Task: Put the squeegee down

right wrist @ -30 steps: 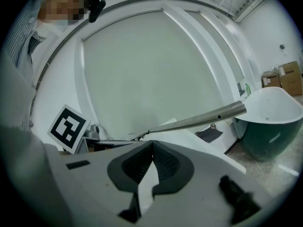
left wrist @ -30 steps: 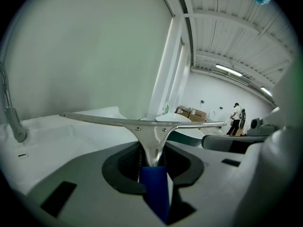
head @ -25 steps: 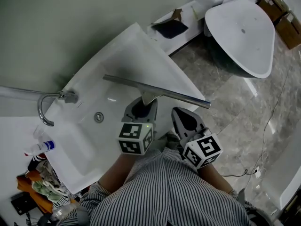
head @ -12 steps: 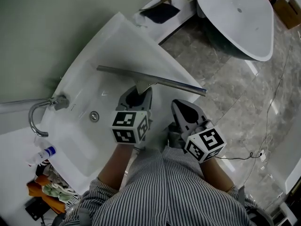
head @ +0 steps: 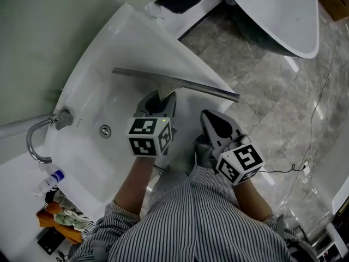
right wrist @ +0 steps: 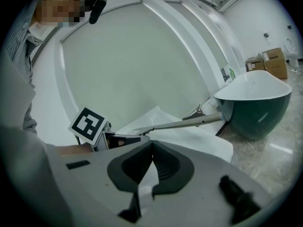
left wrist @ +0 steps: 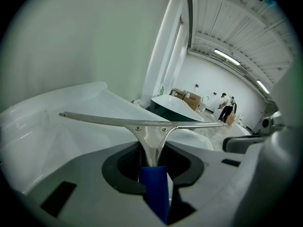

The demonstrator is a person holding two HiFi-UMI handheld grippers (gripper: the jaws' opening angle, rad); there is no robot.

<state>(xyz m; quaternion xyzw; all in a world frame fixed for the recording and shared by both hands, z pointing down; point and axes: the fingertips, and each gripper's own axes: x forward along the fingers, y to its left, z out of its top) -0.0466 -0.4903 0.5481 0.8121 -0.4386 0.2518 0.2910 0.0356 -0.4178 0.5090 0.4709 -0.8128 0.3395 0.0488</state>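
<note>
Squeegee (head: 174, 83) is held by its handle in the left gripper (head: 159, 100), with the long metal blade lying crosswise over the near part of a white sink (head: 131, 37). One end of the blade reaches out past the sink's right edge, above the grey stone floor (head: 272, 108). In the left gripper view the jaws are clamped on the blue grip of the handle, and the metal neck rises from between them to the blade. Whether the blade touches the sink cannot be told

The right gripper (head: 210, 119) sits just beside the left one, on its right, a little nearer the person, and its jaws are pressed together at the tips with nothing between them. Both grippers point away from the person's striped shirt (head: 191, 217) toward the sink

A drain (head: 105, 130) sits in the sink bowl to the left of the left gripper, and a curved tap (head: 38, 141) stands at the far left. A small bottle (head: 49, 180) lies on the counter below the tap. Well apart, at the upper right, stands a white bathtub (head: 283, 15)
</note>
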